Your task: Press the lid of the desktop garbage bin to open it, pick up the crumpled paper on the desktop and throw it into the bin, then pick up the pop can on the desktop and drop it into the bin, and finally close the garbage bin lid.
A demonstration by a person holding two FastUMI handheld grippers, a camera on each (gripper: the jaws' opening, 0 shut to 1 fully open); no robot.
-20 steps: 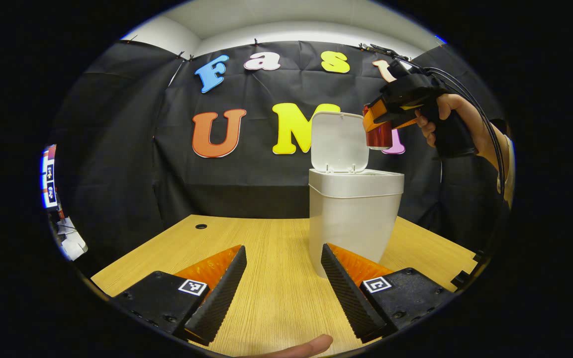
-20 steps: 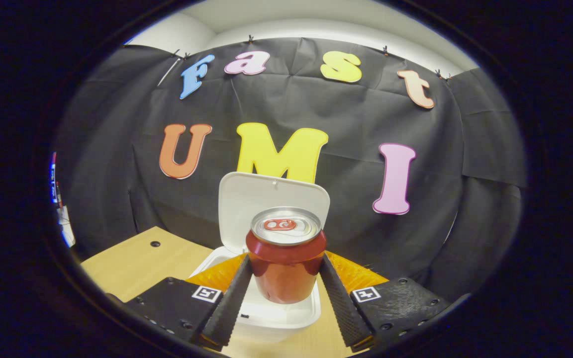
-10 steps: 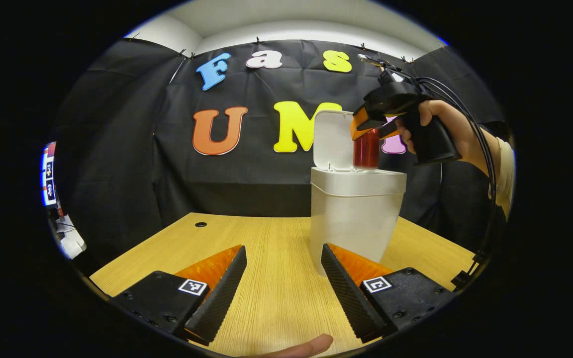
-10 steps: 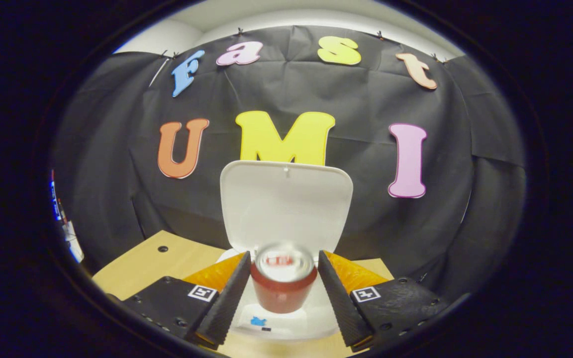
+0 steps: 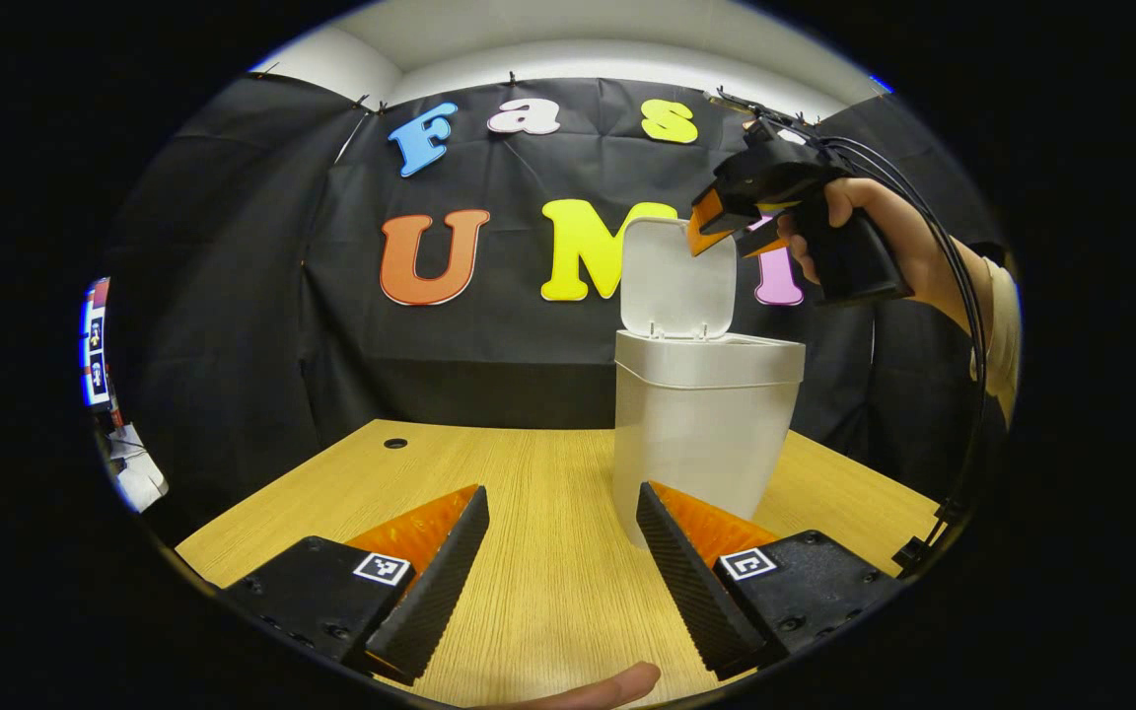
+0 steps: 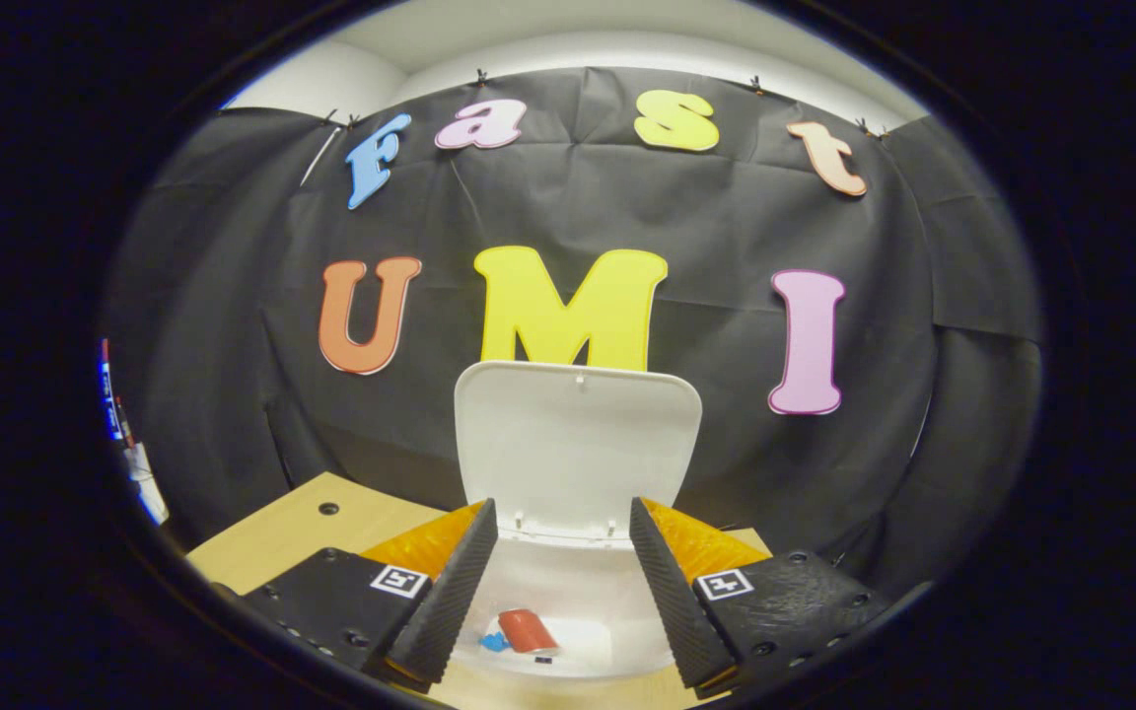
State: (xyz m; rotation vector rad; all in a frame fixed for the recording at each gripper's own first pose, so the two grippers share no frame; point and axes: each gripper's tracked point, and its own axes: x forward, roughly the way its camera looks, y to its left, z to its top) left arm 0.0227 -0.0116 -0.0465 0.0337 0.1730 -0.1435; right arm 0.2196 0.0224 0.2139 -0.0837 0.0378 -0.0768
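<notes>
Can [image 6: 527, 631] lies inside the bin [image 5: 701, 434]; right hand-held gripper [image 6: 563, 582] hangs wide above it, lid [image 6: 578, 449] upright at twelve o'clock. Left hand-held gripper [image 5: 563, 572] wide, idle over the worktop [image 5: 529, 473]. Next, I'd say: push the lid shut.

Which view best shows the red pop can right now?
The right gripper view: it looks down into the open white plastic bin, where the red pop can lies. The left gripper view gives the bin's outside wall.

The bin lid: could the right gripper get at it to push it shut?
Probably yes: the right gripper hangs open and empty beside the upright lid, nothing between them; the can lies inside the bin.
</notes>
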